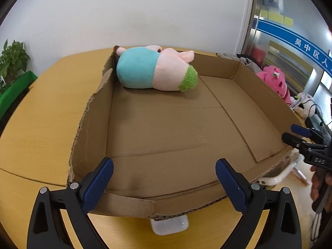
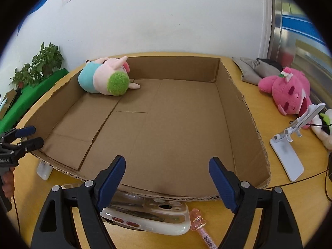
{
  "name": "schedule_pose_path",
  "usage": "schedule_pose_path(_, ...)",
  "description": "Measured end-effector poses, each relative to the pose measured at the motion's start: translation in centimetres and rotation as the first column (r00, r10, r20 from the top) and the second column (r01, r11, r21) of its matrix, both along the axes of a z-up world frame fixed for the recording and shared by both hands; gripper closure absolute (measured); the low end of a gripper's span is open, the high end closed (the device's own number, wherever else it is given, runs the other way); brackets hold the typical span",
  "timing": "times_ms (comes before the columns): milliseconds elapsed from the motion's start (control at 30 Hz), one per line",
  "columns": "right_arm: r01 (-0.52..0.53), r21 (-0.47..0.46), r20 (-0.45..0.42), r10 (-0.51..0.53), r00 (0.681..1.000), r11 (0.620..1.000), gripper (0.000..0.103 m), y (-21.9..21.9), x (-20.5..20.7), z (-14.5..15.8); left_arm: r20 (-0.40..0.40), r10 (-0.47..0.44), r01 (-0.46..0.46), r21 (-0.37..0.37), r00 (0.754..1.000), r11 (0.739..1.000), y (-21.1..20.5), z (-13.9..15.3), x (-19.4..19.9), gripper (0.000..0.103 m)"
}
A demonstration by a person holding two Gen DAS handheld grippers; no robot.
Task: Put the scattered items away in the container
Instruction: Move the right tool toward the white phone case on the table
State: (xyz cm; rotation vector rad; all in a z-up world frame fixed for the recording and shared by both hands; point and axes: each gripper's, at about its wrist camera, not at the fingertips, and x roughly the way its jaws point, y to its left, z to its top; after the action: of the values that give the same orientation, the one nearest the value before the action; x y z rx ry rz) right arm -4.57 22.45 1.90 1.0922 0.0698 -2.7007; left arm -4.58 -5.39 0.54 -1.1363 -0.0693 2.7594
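Both grippers hover at the near rim of the cardboard box (image 1: 166, 128), jaws spread wide with nothing between them: left gripper (image 1: 164, 184) over the near-left corner, right gripper (image 2: 166, 182) over the near-right part of the rim.

Inside the box, a plush pig (image 1: 153, 70) with a teal body and a green tuft lies on its side in the far-left corner, touching the left wall. The remaining box floor is bare cardboard.

Right wrist view only: a clear phone case (image 2: 149, 215) lies flat just outside the near wall of the box, partly under the left finger of the right gripper. A pink pen (image 2: 199, 226) with a barcode label lies touching the case's right end. A white phone stand (image 2: 288, 151) stands to the right of the box, well apart from it. A pink plush toy (image 2: 290, 91) lies beyond the stand, and a grey cloth bundle (image 2: 253, 68) sits near the box's far-right corner.

Left wrist view only: a small translucent white object (image 1: 170, 225) pokes out from beneath the near wall of the box; what it is I cannot tell. This view catches only a corner of the phone case and cuts off most of the pink toy behind the box's right wall.

Surface: light wooden table (image 1: 41, 114). White wall (image 1: 134, 12) behind the box; potted green plant (image 2: 41, 62) to the far left of it.
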Motion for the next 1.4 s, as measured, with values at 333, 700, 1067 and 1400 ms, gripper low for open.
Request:
schedule_pose_path(333, 0.033, -0.008, -0.026, -0.033, 0.999, 0.999, 0.02, 0.0, 2.0, 1.1, -0.136, -0.006, -0.003, -0.065, 0.991, 0.998, 2.1, 2.3, 4.8, 0.001)
schedule_pose_path(700, -0.011, 0.007, -0.107, 0.012, 0.994, 1.0, 0.02, -1.8, 6.9, 1.5, -0.19, -0.027, 0.018, -0.051, 0.981, 0.999, 7.2, 1.5, 8.6, 0.0)
schedule_pose_path(1067, -0.023, -0.02, -0.039, 0.022, 0.999, 1.0, 0.02, 0.9, 6.9, -0.5, -0.119, -0.118, 0.124, 0.044, 0.986, 0.991, 9.8, -0.1, 8.7, 0.0)
schedule_pose_path(1400, -0.12, -0.119, 0.031, 0.125, 0.992, 0.986, 0.02, 2.2, 5.3, -1.7, -0.086, -0.123, 0.132, 0.109, 0.989, 0.985, 10.0, -1.8, 8.5, 0.0)
